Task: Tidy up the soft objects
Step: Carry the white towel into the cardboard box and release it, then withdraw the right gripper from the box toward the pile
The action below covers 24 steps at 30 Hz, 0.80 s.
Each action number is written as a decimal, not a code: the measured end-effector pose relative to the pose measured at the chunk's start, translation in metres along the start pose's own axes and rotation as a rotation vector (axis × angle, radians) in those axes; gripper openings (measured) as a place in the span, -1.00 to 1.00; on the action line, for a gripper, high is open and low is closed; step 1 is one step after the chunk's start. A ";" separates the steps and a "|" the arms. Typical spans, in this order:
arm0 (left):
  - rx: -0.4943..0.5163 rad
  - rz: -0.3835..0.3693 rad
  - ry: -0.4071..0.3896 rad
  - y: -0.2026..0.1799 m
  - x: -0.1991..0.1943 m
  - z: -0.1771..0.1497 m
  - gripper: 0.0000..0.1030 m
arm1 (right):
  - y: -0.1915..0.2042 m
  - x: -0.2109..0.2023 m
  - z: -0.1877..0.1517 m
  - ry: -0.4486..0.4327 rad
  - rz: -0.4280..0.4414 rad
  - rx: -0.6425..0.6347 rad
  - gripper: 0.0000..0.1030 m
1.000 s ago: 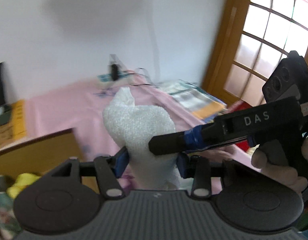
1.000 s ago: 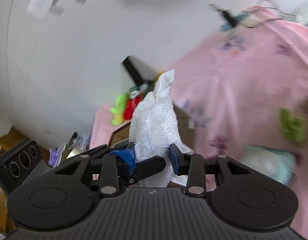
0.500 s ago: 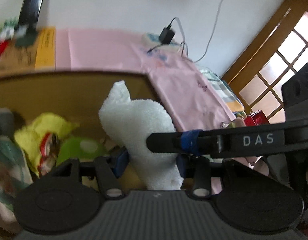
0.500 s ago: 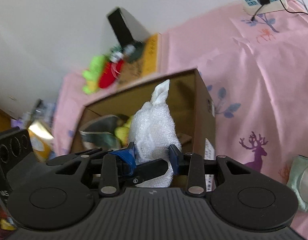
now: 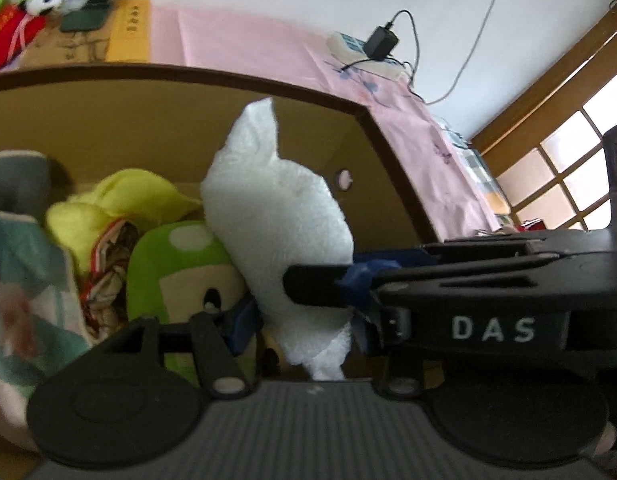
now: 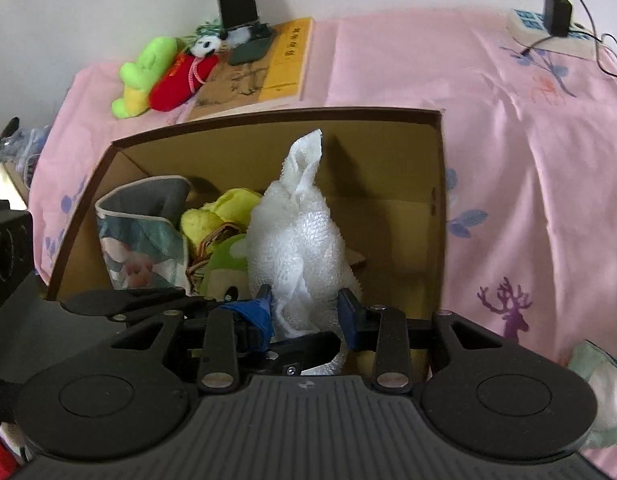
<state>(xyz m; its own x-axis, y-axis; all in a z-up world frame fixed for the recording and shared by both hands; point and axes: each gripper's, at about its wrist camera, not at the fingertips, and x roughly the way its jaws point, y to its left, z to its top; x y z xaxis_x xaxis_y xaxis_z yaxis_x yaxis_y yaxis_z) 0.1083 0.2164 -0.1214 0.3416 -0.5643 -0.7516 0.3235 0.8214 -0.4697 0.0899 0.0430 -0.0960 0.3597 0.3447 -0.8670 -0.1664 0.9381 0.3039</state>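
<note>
Both grippers pinch the same white towel (image 6: 296, 236). The right gripper (image 6: 306, 312) has its fingers closed on the towel's bottom, and the left gripper (image 5: 304, 328) squeezes it too, crossing the other. The towel hangs over the open cardboard box (image 6: 436, 184), in the free spot beside the green plush (image 5: 176, 268) and yellow plush (image 6: 216, 216). I think the best way is to go down slowly into that gap, then let go with both together, so nothing snags. The towel looks fluffy and bumpy, bunched into a lump with one pointy corner sticking up. Farther off, the pink cloth (image 6: 508, 140) covers the surface.
</note>
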 end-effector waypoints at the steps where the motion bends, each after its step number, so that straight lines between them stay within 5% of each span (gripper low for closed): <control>1: 0.006 0.015 -0.001 0.001 -0.002 -0.001 -0.22 | 0.001 0.005 0.000 0.015 0.023 0.019 -0.64; 8: 0.018 0.068 0.008 0.009 -0.010 -0.006 -0.08 | -0.013 0.018 -0.006 0.064 0.132 0.158 -0.61; 24: 0.054 0.221 -0.030 -0.022 -0.012 0.005 0.10 | -0.029 -0.022 -0.012 -0.051 0.156 0.171 -0.61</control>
<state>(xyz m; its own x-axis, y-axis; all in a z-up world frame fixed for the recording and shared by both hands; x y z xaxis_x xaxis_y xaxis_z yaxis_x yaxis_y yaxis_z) 0.1013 0.2044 -0.0997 0.4348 -0.3739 -0.8192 0.2841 0.9202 -0.2692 0.0755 0.0073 -0.0907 0.3885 0.4834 -0.7845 -0.0671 0.8639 0.4991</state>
